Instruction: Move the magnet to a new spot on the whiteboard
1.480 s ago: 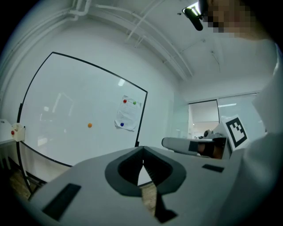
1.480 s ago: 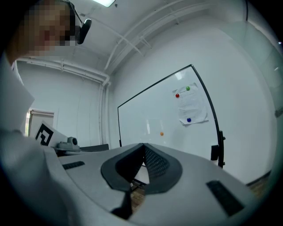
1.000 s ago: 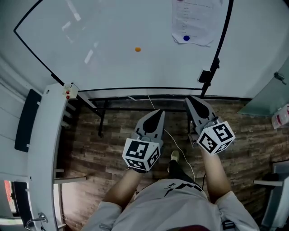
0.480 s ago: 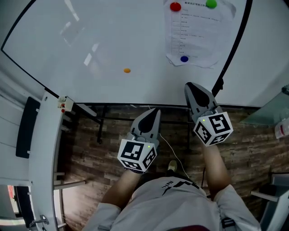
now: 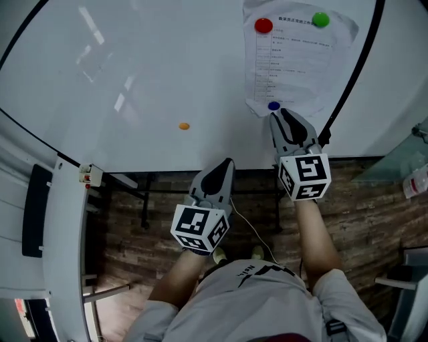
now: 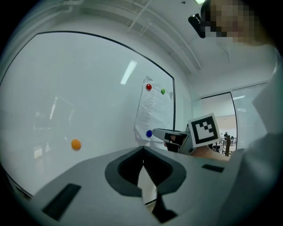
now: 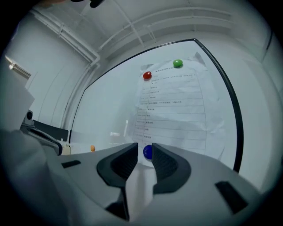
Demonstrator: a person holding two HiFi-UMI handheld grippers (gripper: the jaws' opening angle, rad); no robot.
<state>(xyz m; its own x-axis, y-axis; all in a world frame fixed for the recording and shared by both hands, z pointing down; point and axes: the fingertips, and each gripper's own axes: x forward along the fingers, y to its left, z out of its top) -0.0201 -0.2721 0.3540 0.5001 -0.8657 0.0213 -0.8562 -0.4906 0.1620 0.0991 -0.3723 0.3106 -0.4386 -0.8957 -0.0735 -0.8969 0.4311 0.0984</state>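
Right gripper (image 5: 281, 113): held level and pointed at the whiteboard (image 5: 134, 67), close up against its lower right part. Its fingers (image 7: 166, 163) stand apart and have just been opening. The blue magnet (image 7: 147, 152) shows in the gap at the very tips of these fingers in the right gripper view. The pads are not pressing on it, and whether either tip touches it cannot be told. The magnet is on the board, on the lower left corner of a printed sheet of paper (image 5: 294, 60).

Left gripper (image 5: 226, 161): held lower and further back from the board than the right one. Its fingers (image 6: 126, 170) are closed together with nothing between them. The lower edge of the board lies just ahead of their tips.

Other items on the board, placed from the right fingers:
- Red magnet (image 5: 263, 25), well above the tips, at the sheet's upper left.
- Green magnet (image 5: 322, 19), above and to the right, at the sheet's upper right.
- Orange magnet (image 5: 184, 125), well to the left on bare board. It lies above and left of the left fingers.

The sheet's lower corner curls slightly away from the board beside the blue magnet. Wood-patterned floor (image 5: 374, 214) shows beneath both grippers.
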